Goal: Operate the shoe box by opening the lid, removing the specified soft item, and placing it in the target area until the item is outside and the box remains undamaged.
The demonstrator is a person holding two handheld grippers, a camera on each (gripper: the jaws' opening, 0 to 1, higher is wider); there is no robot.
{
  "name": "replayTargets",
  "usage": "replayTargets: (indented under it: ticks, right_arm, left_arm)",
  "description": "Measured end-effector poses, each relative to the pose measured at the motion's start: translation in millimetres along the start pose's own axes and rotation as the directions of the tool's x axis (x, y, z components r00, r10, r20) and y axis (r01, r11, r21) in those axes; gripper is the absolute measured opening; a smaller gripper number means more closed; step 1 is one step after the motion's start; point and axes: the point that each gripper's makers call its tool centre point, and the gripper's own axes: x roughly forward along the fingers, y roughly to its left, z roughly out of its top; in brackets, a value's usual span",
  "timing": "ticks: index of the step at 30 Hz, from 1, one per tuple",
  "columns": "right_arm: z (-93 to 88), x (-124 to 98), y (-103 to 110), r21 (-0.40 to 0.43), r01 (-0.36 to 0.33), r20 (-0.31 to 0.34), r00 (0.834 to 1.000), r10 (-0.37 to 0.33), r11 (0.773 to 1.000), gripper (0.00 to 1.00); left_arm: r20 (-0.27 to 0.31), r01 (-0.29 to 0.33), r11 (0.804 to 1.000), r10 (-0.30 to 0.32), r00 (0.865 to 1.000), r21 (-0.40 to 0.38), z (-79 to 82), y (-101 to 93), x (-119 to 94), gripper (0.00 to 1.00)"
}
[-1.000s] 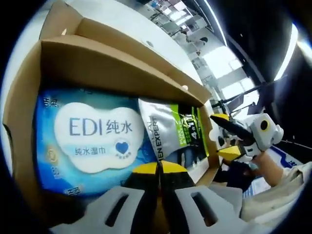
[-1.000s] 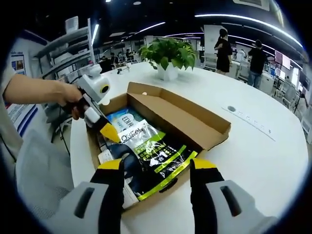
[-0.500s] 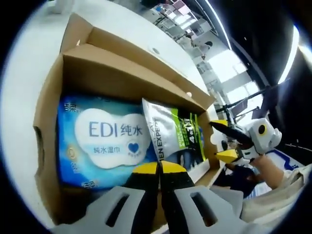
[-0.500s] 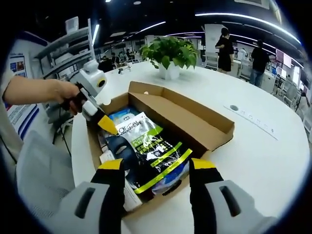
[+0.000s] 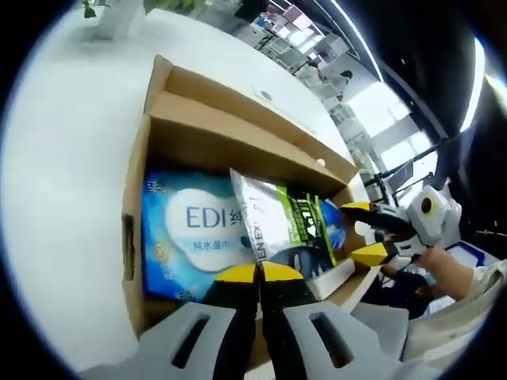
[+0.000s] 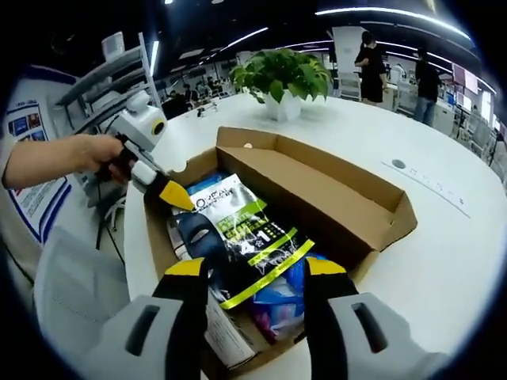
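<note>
An open cardboard shoe box [image 5: 207,129] [image 6: 329,198] stands on a white table, its lid flap [image 6: 317,154] folded back. Inside lie a blue wet-wipes pack [image 5: 186,229] [image 6: 203,187] and, over it, a black, silver and green soft pouch [image 5: 281,226] [image 6: 238,233]. My left gripper [image 5: 257,273] [image 6: 177,198] is shut on the pouch's edge, at the box's near-left side in the right gripper view. My right gripper [image 6: 255,273] [image 5: 363,231] stands open at the box's other end, its jaws on either side of the pouch's lower end without touching it.
A potted plant [image 6: 281,75] stands on the round white table [image 6: 451,261] beyond the box. A white card [image 6: 226,332] and a blue packet [image 6: 277,309] lie under the pouch. Shelves [image 6: 103,79] rise at the left, and people [image 6: 372,59] stand far behind.
The left gripper view has drawn back from the box with the pouch still at its jaw tips. The pouch has slid and lifted, baring a blue packet beneath. The right gripper has come closer.
</note>
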Motion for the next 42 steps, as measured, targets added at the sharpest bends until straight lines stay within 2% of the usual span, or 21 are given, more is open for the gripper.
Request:
replayTargets:
  ticks: [7,12,20,27,32,37,42]
  right_arm:
    - [-0.9,11.3,-1.5,0.022,-0.007,-0.019,1.000,0.008,1.000,0.43]
    - [-0.8,19.5,-4.2,0.033,-0.003,-0.036,0.999,0.005,0.999,0.43]
    - [-1.5,29.7,-8.5,0.047,0.000,-0.059,0.998,0.002,0.999,0.42]
    - [-3.1,31.5,-11.3,0.060,0.011,-0.073,0.997,-0.006,0.998,0.36]
    - [-1.3,31.1,-9.2,0.097,0.007,-0.065,0.998,-0.001,0.995,0.37]
    - [3.6,26.8,-7.4,0.097,0.011,-0.046,0.999,-0.007,0.995,0.29]
    - [13.9,23.2,-5.7,0.081,0.021,-0.009,1.000,-0.020,0.997,0.19]
  left_arm:
    - [-0.026,-0.056,0.996,0.058,0.998,0.066,-3.0,8.9,4.4,0.00]
    - [-0.056,-0.092,0.985,0.101,0.993,0.145,-4.8,13.4,9.7,0.00]
    - [-0.085,-0.106,0.974,0.125,0.989,0.200,-5.5,22.6,17.6,0.00]
    - [-0.087,-0.099,0.975,0.118,0.989,0.199,-4.8,26.8,18.8,0.00]
    - [-0.077,-0.098,0.976,0.115,0.990,0.197,-5.0,26.9,18.0,0.00]
    - [-0.074,-0.100,0.976,0.116,0.990,0.192,-7.2,25.7,16.6,0.00]
    - [-0.047,-0.094,0.979,0.104,0.993,0.182,-3.6,19.8,11.5,0.00]
